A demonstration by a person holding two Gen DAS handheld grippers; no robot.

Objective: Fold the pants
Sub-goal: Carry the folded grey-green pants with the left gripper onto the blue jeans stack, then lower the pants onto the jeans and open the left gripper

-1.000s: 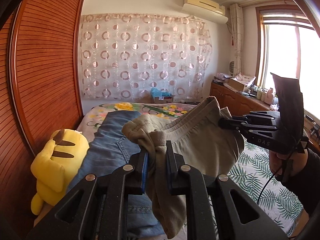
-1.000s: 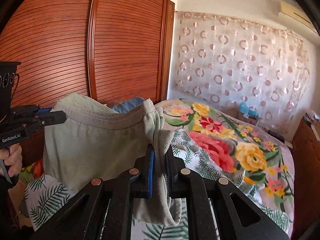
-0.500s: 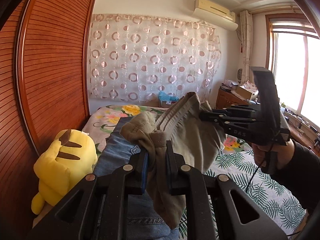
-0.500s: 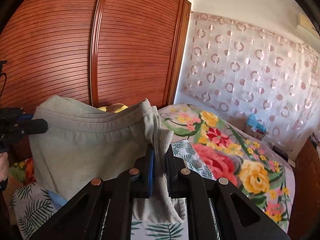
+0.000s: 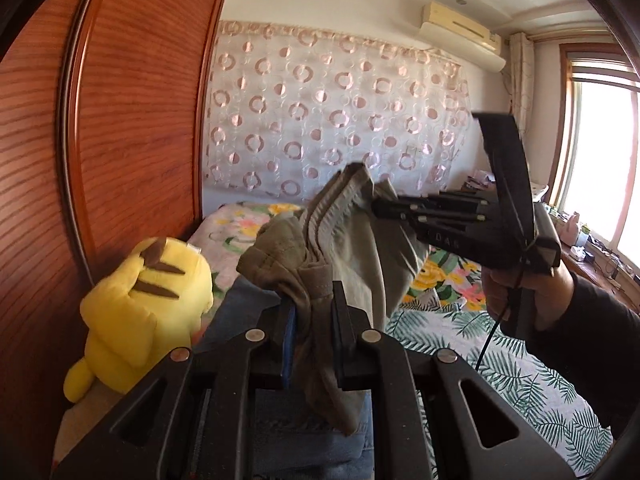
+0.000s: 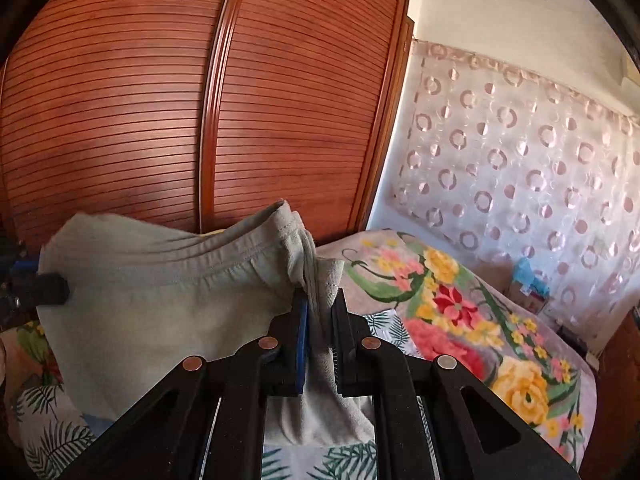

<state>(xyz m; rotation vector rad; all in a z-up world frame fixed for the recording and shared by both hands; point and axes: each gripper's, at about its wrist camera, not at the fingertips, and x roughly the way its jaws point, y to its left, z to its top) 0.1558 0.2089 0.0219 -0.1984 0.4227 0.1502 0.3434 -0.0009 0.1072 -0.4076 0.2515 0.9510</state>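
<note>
Grey-green pants hang in the air above the bed, held by the waistband between both grippers. My left gripper is shut on one waistband corner, with cloth bunched between its fingers. My right gripper is shut on the other corner; it also shows in the left wrist view, pinching the waistband. In the right wrist view the pants spread flat to the left, where the left gripper grips their far edge.
A flowered bedspread lies below. Blue jeans lie on the bed under the pants. A yellow plush toy sits by the slatted wooden wardrobe. A circle-patterned curtain hangs at the back, a window at right.
Both grippers have risen with the pants and tilted up. The waistband has stayed pinched at both ends, and the two grippers have come closer together in the left wrist view.
</note>
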